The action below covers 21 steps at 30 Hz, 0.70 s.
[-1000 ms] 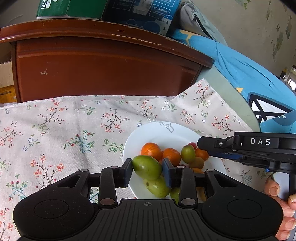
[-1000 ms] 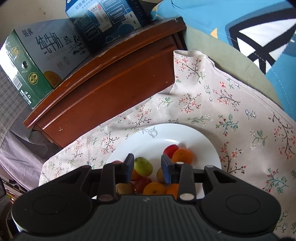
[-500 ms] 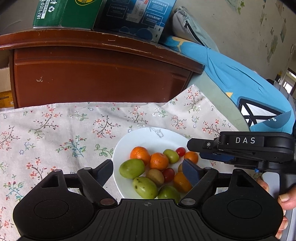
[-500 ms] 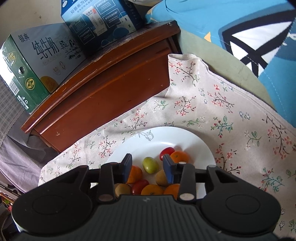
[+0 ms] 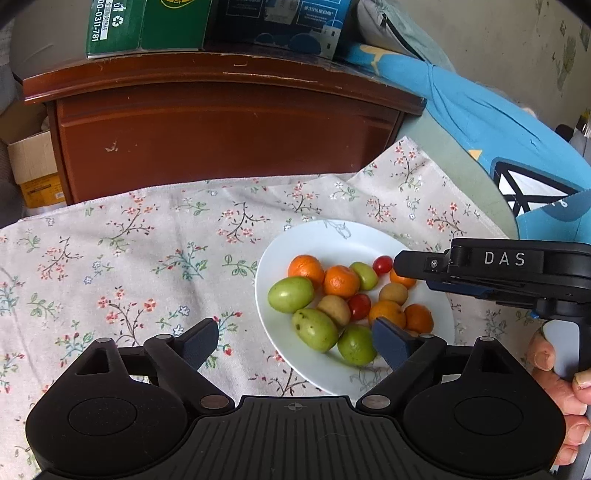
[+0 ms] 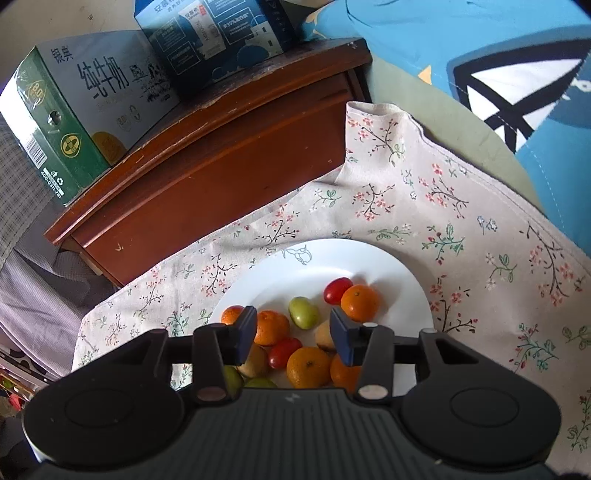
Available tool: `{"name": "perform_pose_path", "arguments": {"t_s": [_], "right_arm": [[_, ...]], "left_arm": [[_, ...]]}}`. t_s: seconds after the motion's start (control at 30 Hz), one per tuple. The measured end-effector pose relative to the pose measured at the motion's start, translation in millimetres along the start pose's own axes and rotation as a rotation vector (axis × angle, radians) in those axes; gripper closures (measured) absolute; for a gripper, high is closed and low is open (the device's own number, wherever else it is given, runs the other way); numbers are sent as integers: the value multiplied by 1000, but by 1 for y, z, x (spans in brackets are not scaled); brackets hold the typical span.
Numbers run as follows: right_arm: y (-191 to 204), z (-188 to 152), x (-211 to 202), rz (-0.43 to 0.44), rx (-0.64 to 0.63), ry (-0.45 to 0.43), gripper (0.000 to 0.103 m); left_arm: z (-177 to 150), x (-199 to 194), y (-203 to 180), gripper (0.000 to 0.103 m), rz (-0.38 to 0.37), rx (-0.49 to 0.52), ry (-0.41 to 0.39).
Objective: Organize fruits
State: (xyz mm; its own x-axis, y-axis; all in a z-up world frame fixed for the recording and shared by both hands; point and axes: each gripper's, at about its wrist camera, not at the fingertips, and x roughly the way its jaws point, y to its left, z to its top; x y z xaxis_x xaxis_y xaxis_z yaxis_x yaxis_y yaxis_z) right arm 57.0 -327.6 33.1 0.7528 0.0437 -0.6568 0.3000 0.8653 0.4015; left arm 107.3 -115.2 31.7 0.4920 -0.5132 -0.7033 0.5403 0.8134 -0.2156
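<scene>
A white plate [image 5: 332,236] on the floral cloth holds several fruits: green ones such as the one at its left [image 5: 290,294], small oranges [image 5: 341,281], cherry tomatoes [image 5: 382,264] and yellowish ones. My left gripper [image 5: 295,341] is wide open and empty, above the plate's near left edge. My right gripper [image 6: 293,334] is partly open and empty, hovering over the fruits; the plate [image 6: 369,262] also shows in that view. The right gripper's body [image 5: 498,269] appears in the left wrist view over the plate's right side.
A brown wooden cabinet [image 5: 221,125] stands behind the cloth with a green carton [image 6: 74,110] and a blue box [image 6: 221,33] on top. Blue bedding [image 5: 498,140] lies at the right. A cardboard box [image 5: 33,170] sits at far left.
My left gripper let go of the green fruit onto the plate, opened wide and drew back. My right gripper opened a little and rose slightly above the fruits.
</scene>
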Motion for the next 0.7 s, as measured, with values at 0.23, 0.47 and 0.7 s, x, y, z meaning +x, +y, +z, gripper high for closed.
{"name": "perform_pose_path", "arguments": {"t_s": [0.23,0.47,0.7], "right_arm": [[8,-3,-22,-29,-31,-13,57],[20,-6,-49,-110,-87,-39,51],[21,-16,-66,-167,-60,-25,44]], "left_arm": [[-7,-23,-11,11,36,27,22],[-10,-40,-16,10,63,8,41],[-6,-48,-17,10,113,-12,45]]}}
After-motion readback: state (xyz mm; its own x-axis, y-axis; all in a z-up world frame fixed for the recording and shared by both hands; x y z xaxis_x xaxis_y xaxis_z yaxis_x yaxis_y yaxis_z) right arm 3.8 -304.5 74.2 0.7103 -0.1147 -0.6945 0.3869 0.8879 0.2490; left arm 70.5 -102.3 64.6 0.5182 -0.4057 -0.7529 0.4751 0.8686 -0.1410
